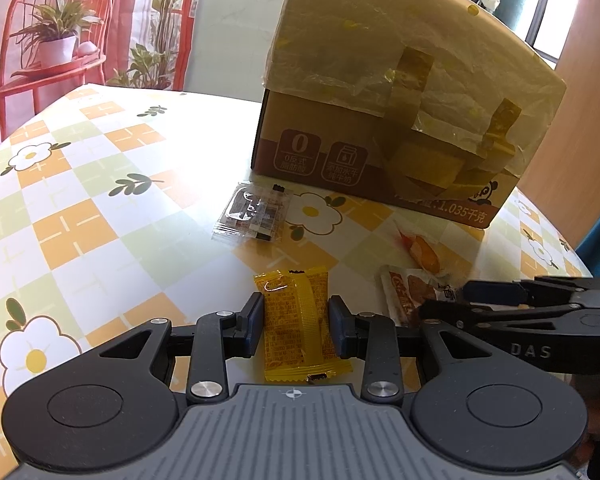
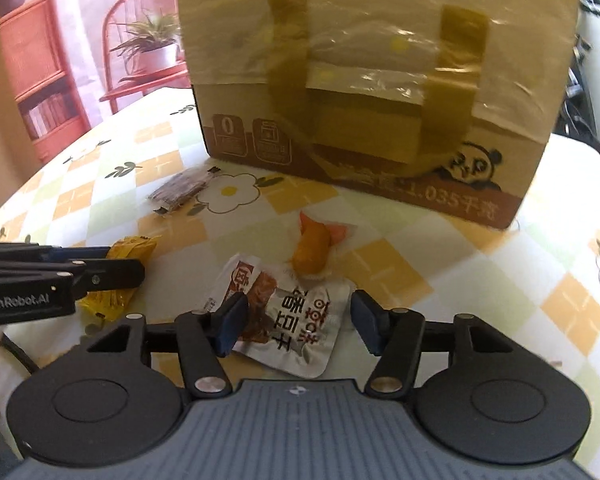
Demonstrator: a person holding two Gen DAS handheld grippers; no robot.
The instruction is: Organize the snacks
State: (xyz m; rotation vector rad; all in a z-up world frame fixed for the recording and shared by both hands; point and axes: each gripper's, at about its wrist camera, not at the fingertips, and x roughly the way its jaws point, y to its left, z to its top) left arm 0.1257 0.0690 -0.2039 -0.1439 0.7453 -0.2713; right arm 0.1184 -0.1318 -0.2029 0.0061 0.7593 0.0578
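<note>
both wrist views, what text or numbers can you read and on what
"1.035千克": cardboard box, lower front edge.
"0": brown badge on the box; small print under it unreadable.
"DAS": right gripper body.
"GenRobot.AI": left gripper body.
Silver snack packet: large characters, upside down, unclear.
Yellow snack packet: print too small.

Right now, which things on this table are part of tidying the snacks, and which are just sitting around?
Part of the job:
- yellow packet, clamped in the left tool
- silver packet, between the right tool's open pads
- orange snack
- dark clear packet
- cardboard box

Just lying about:
- potted plant on the red chair
- red bookshelf
</note>
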